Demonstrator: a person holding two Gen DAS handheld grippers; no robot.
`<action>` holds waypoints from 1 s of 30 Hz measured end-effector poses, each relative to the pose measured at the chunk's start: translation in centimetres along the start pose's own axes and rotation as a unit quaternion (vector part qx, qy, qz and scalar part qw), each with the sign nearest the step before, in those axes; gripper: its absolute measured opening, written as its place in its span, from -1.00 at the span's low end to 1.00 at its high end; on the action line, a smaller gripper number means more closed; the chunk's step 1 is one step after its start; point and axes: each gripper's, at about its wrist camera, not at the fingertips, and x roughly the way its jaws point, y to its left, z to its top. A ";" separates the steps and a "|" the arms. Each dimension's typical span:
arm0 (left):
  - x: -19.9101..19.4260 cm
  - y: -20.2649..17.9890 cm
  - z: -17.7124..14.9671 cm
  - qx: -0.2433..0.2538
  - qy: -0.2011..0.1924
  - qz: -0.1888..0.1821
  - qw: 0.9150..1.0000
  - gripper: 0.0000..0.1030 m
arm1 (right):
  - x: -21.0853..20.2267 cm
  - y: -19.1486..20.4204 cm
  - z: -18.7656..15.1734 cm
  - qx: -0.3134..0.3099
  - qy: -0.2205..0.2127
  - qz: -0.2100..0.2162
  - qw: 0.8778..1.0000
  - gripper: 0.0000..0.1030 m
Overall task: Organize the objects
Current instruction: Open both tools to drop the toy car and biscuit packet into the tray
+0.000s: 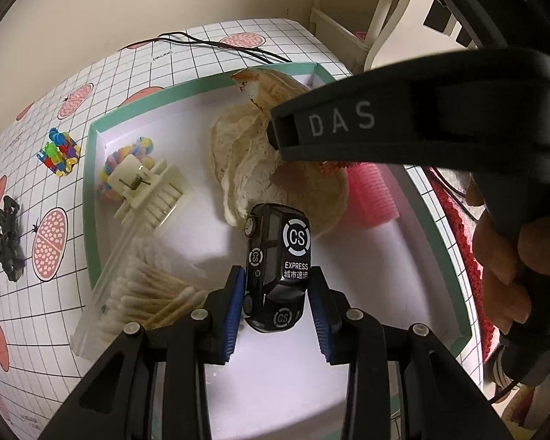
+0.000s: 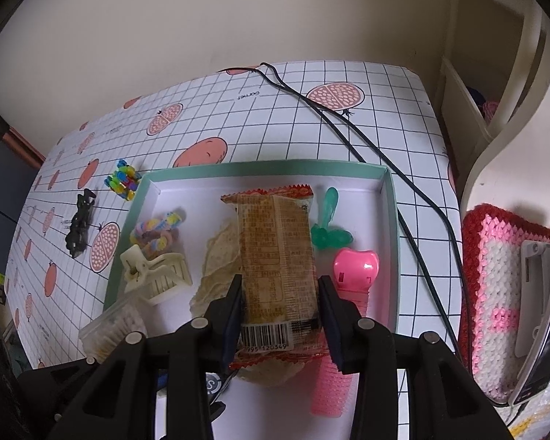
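Observation:
My left gripper [image 1: 277,289] is shut on a black toy car [image 1: 278,256] marked CS EXPRESS, held over the white floor of the green-rimmed tray [image 1: 91,168]. My right gripper [image 2: 280,302] is shut on a wrapped snack packet [image 2: 277,249] with a barcode, held above the tray [image 2: 392,220]. In the tray lie a cream hair claw [image 1: 146,190], a pastel hair tie [image 2: 157,233], a round beige puff [image 1: 245,161], a pink roller [image 1: 370,194], a green clip [image 2: 328,227] and a pink heart-shaped item [image 2: 355,267].
A bag of cotton swabs [image 1: 143,300] lies over the tray's near left corner. A multicoloured clip cluster [image 1: 58,152] and a black hair claw [image 1: 9,234] lie on the checked tablecloth left of the tray. Black cables [image 2: 348,128] run behind. A crocheted cushion [image 2: 502,293] is right.

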 end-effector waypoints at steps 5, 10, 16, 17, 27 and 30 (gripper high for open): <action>-0.2 -0.1 0.1 -0.003 0.004 -0.005 1.000 -0.29 | -0.4 0.1 0.2 -0.008 -0.002 -0.002 1.000 -0.18; -0.5 0.3 0.5 -0.008 0.004 -0.014 1.000 -0.20 | -0.8 0.3 0.3 -0.011 -0.004 -0.001 1.000 -0.09; -1.7 1.1 1.0 -0.016 -0.005 -0.022 1.000 -0.12 | -1.5 0.3 0.5 -0.013 -0.011 0.000 1.000 -0.08; -1.9 1.2 1.1 -0.018 -0.007 -0.023 1.000 -0.12 | -1.6 0.3 0.5 -0.014 -0.011 0.000 1.000 -0.08; -5.0 3.0 1.8 -0.048 -0.041 -0.029 0.998 -0.12 | -3.8 0.6 1.0 -0.014 -0.043 0.003 0.999 -0.08; -5.9 4.1 2.1 -0.063 -0.059 -0.025 0.996 -0.12 | -4.2 0.8 1.1 -0.016 -0.049 0.002 0.999 -0.08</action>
